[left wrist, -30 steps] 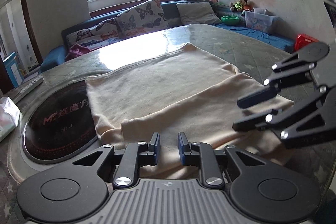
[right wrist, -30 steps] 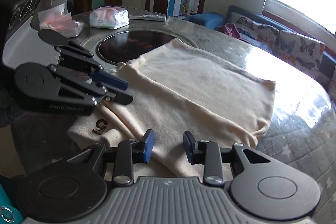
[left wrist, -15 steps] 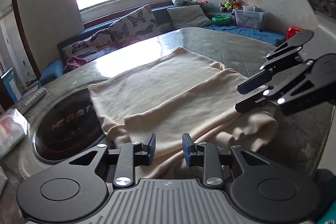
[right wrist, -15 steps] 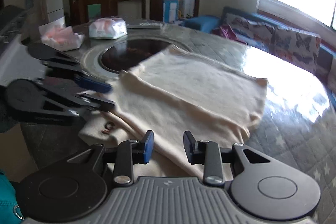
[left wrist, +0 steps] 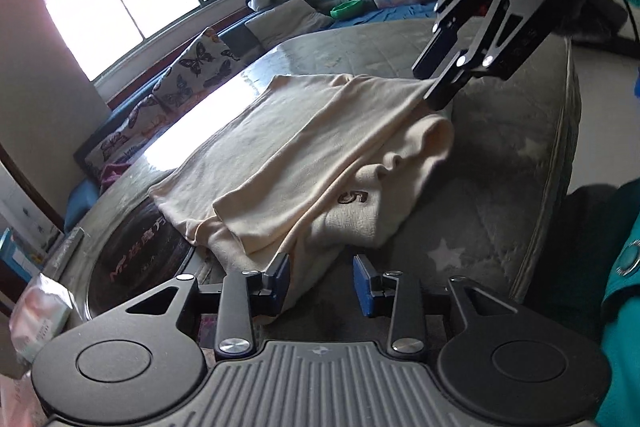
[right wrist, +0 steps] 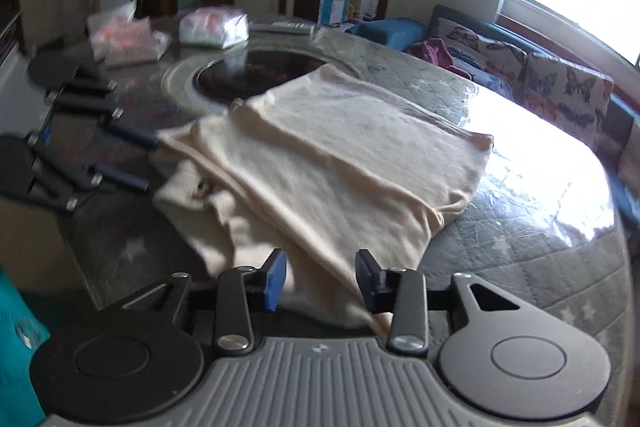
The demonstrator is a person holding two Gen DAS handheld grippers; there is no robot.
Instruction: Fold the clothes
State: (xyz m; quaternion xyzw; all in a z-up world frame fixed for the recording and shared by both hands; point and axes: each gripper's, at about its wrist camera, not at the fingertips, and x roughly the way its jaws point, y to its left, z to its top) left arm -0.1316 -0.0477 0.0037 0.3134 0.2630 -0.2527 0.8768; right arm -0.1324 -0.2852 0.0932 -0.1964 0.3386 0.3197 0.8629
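The left gripper has its jaws spread, with the near hem of the cream garment lying between the blue pads but not pinched; the right gripper is likewise spread, cloth draped between its pads without any squeeze on it. Judged from this, the main risk is a shallow or single-layer catch: the garment is already folded over itself into several layers, so pads closing on the top ply alone would peel it off and undo the fold. A second risk is dragging, since the garment's near end hangs over the table's near edge and a pull toward the person could slide the whole pile off. Its far part lies flat across the table, one corner reaching the dark round inset. Both grippers are held low at that near edge, pointing forward across the cloth, each at one end of the hem.
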